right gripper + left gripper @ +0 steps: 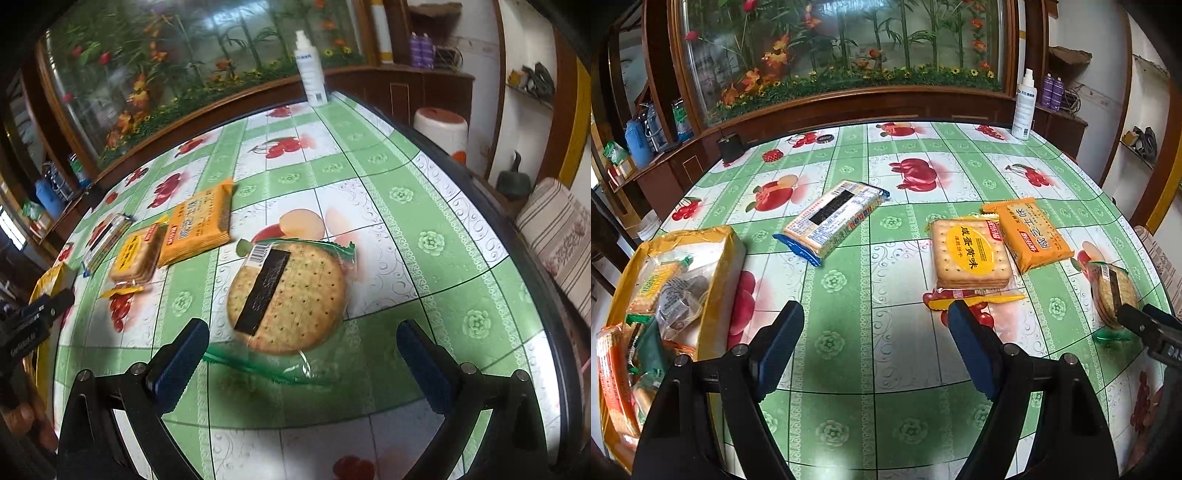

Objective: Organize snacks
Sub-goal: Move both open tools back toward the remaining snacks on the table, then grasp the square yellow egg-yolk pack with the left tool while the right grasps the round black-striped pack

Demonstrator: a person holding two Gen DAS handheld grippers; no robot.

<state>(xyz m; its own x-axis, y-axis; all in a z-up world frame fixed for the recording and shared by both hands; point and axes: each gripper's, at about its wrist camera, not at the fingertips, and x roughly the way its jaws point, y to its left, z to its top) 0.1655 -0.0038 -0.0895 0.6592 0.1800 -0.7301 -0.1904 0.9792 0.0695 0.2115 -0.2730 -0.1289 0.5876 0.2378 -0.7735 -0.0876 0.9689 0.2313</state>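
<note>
The round cracker pack [286,295] lies flat on the fruit-print tablecloth [424,206], near the table's right edge. The right gripper [303,354] hovers just over its near end, jaws spread wide and empty. Left of the round pack lie the orange biscuit pack [1032,232], the square cracker pack [969,254] and the blue-edged pack [833,219]. Farthest left stands the yellow snack bag [683,280]. The left gripper [875,325] hangs between bag and square pack, partly open, holding nothing.

Black gripper [875,347] frames, blue serrated pads, seemingly silver screws.
</note>
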